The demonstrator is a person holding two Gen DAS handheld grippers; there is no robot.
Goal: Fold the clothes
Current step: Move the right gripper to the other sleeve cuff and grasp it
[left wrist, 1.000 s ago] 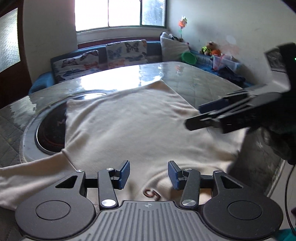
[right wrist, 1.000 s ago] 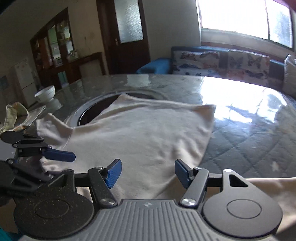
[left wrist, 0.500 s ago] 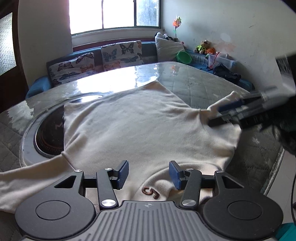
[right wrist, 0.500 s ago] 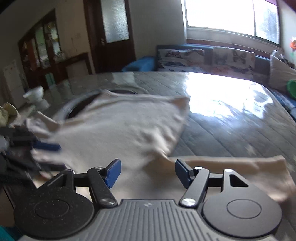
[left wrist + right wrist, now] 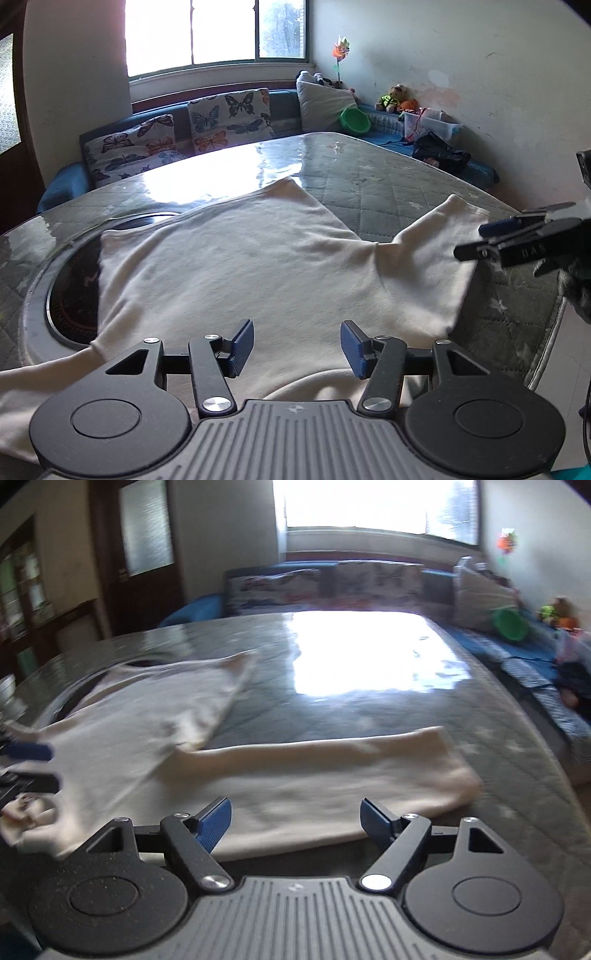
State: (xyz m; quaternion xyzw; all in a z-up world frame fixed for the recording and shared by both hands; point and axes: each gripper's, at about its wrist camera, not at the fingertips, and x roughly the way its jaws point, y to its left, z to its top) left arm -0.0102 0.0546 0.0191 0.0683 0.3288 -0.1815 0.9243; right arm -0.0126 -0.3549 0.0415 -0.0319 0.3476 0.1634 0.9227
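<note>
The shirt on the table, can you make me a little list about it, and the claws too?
shirt: cream, spread flat on the table
sleeve: one stretched out to the right
left claw: open, above the shirt's near edge, holding nothing
right claw: open, over the sleeve, holding nothing
under the shirt: a round dark inset in the table, partly covered
folded yet: no

A large rounded table [image 5: 388, 184] under a grey quilted cover with a glossy clear sheet carries a cream long-sleeved knit top [image 5: 258, 266] spread flat, partly overlying a dark round inset [image 5: 70, 295] in the tabletop.
</note>
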